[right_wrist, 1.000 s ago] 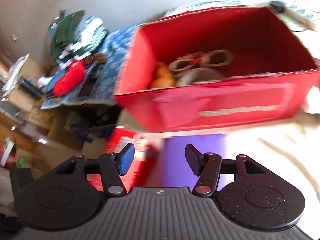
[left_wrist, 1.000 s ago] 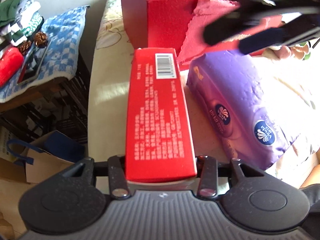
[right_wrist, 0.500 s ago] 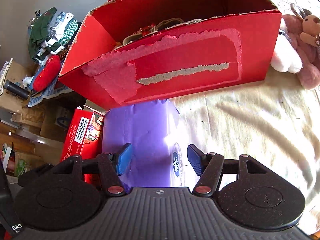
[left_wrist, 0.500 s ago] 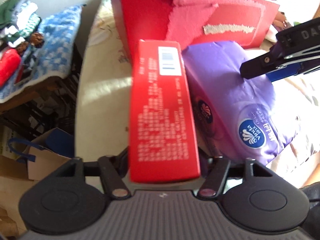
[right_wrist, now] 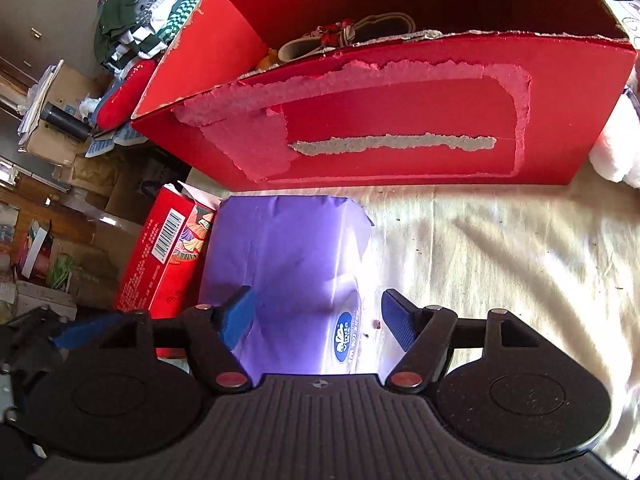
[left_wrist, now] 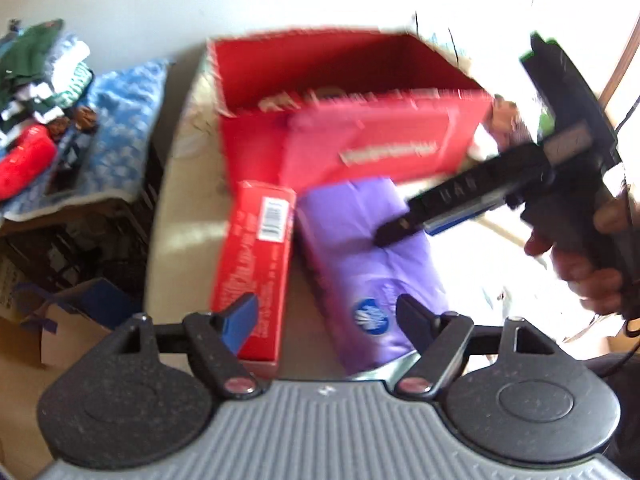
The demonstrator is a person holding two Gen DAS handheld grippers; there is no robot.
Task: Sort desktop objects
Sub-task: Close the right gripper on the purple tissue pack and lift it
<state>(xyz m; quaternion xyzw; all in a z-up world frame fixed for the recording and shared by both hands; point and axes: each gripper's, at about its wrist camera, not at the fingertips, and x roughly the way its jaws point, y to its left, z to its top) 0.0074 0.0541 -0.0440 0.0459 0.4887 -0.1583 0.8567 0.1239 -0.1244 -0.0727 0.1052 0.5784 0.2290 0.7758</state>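
A long red carton with a barcode lies on the cream cloth beside a purple tissue pack. My left gripper is open and empty, raised above their near ends. In the right wrist view my right gripper is open, with its fingers on either side of the tissue pack near end; the red carton lies to its left. The right gripper also shows in the left wrist view over the pack. A big open red box stands just behind, holding a shoe.
A plush toy sits at the red box's right end. A side table with a blue towel, folded clothes and a red case stands left of the table. Cardboard boxes and a blue bag lie on the floor below.
My left gripper has let go of the red carton, opened and pulled back and up. My right gripper has come down from the red box to the tissue pack.
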